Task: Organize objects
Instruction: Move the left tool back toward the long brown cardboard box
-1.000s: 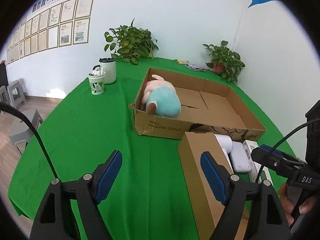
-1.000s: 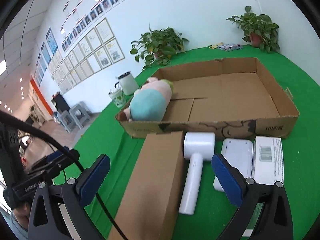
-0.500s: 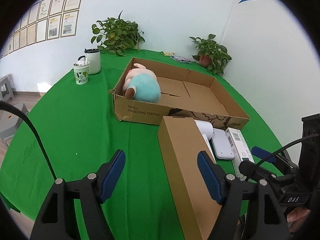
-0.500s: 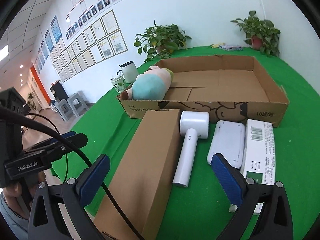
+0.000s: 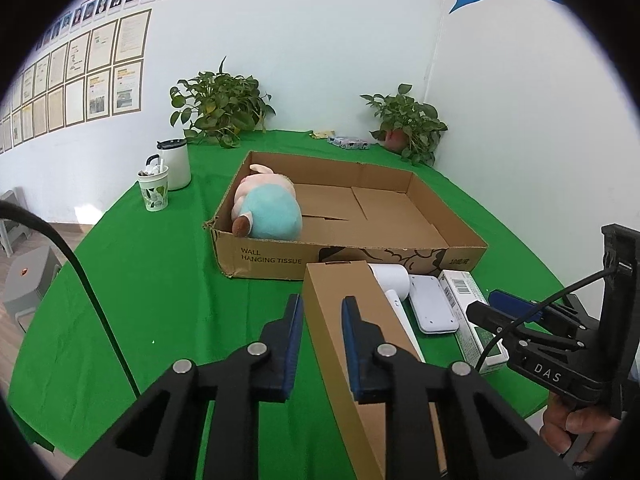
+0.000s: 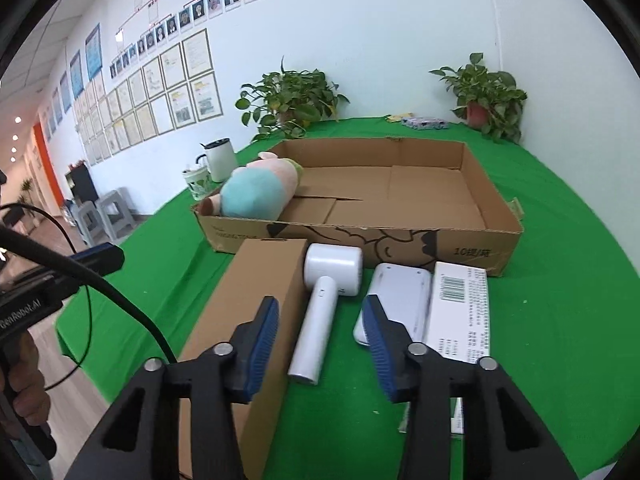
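Observation:
A long brown carton (image 5: 352,320) (image 6: 248,312) lies on the green table in front of an open cardboard tray (image 5: 452,256) (image 6: 480,240) that holds a plush toy (image 5: 266,210) (image 6: 256,196). Beside the carton lie a white hair dryer (image 6: 324,304) (image 5: 394,284), a pale flat device (image 6: 396,296) (image 5: 434,306) and a white barcode box (image 6: 460,312) (image 5: 464,300). My left gripper (image 5: 318,352) is partly closed, its fingers straddling the carton's left edge; whether they touch it is unclear. My right gripper (image 6: 320,348) is open above the hair dryer's handle.
A white mug (image 5: 176,164) and a patterned cup (image 5: 154,190) stand at the left back. Two potted plants (image 5: 218,108) (image 5: 406,124) and small packets (image 5: 348,142) are along the far edge. The table edge falls off at left, with stools (image 6: 104,216) beyond.
Both grippers have narrowed their jaws, the left much more. The left has come in over the carton's left edge; the right has shifted toward the hair dryer.

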Tool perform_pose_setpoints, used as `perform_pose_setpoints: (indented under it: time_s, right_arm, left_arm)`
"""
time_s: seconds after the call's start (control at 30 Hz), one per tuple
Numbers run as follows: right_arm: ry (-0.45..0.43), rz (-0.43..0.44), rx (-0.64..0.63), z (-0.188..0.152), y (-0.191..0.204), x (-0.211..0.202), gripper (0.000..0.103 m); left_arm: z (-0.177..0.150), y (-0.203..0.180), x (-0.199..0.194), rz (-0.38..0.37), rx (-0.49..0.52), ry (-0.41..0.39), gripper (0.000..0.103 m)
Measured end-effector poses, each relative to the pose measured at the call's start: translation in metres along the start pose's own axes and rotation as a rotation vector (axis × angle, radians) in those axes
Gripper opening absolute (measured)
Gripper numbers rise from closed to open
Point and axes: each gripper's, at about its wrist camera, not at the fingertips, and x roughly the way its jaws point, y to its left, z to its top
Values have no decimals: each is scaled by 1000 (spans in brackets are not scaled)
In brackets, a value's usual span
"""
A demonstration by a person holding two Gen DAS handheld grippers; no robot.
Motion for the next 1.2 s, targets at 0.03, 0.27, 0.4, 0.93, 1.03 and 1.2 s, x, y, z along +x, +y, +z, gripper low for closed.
perform_pose_setpoints:
  time_s: [0.03,0.27,0.4,0.93,1.03,1.2]
  right_arm:
    - [-2,1,1,-1,-1,-1,43]
    - [-31,-14,75,2,-19,-12,102]
    - [-23,-51,59,2,-19,-16,102]
    - [18,-118,46,-8,-20,-25,102]
    - [29,-106,45,-10,-19,-24,102]
    - [37,-97,38,-12,-15,-23,102]
  left_arm:
    - [0,-1,1,10,2,-4,27]
    - [-2,7,-4,3,-51,-22,87]
    - [-4,10,-7,-3,-54,-38,87]
    - [-8,-4,7,-78,-42,21,87]
    - [-9,-3,9,-83,-51,32,87]
    - [-11,-2,12,-96,-61,37,87]
